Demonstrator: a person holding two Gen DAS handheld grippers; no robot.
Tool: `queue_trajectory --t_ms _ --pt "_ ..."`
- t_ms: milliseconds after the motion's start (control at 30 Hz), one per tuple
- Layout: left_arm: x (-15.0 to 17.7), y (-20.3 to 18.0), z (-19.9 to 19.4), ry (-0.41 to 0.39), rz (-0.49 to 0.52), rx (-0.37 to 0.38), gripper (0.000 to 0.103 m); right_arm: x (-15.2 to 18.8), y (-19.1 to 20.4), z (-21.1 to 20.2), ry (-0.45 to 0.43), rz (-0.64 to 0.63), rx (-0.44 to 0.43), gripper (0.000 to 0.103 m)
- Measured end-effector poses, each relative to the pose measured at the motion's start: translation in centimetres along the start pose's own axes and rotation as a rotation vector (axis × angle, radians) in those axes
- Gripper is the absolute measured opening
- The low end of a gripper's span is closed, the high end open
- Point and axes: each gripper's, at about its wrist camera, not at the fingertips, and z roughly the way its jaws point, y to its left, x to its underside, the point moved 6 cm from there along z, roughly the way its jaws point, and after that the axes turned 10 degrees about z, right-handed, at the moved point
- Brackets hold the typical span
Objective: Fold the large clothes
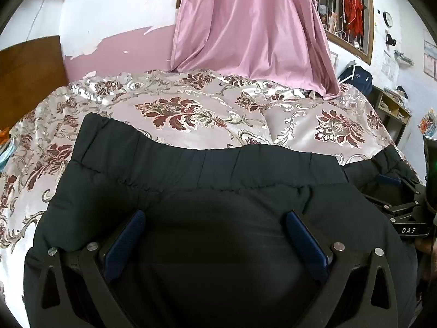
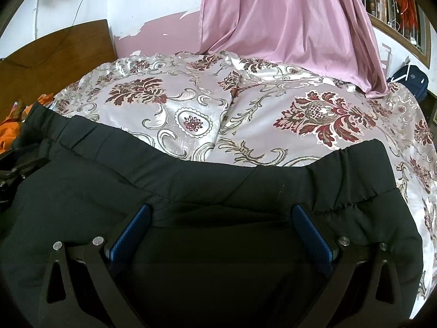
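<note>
A large black garment (image 1: pixel 191 180) with an elastic waistband lies flat on the bed; it also shows in the right wrist view (image 2: pixel 245 188). My left gripper (image 1: pixel 215 216) is open, its blue pads (image 1: pixel 128 235) spread wide just above the black cloth, below the waistband on the garment's left half. My right gripper (image 2: pixel 222 210) is open too, blue pads (image 2: pixel 314 235) spread over the cloth near the waistband on the right half. Neither holds anything. The right gripper's body (image 1: pixel 401 207) shows at the right edge of the left wrist view.
The bed has a shiny floral bedspread (image 1: pixel 191 109) beyond the waistband. A pink curtain (image 1: pixel 251 27) hangs onto the bed's far side. A wooden headboard (image 2: pixel 54 60) stands at the left, with orange cloth (image 2: pixel 11 131) beside it. A shelf and a bag (image 1: pixel 357 78) stand at the right.
</note>
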Motion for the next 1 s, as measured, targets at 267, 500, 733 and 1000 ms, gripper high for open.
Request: queue_trajectory --t_ms 267,500,733,1000 --pt "0.1 -0.3 -1.6 -0.038 0.026 -0.047 0.103 0.3 0.5 -0.7 -0.006 -0.042 0.063 0.102" --pt "-0.9 1.2 -4.8 -0.047 0.002 -0.129 0.103 0.4 0.0 -2.4 -0.040 -0.043 0.102 0.102" --pt "-1.3 2.6 -8.7 -0.048 0.039 -0.228 0.103 0.6 -2.5 -8.1 -0.166 0.045 0.095 0.102" --pt "-0.4 4.2 -10.5 -0.024 0.065 -0.258 0.103 1.8 -8.5 -13.7 -0.211 0.087 0.178 0.102"
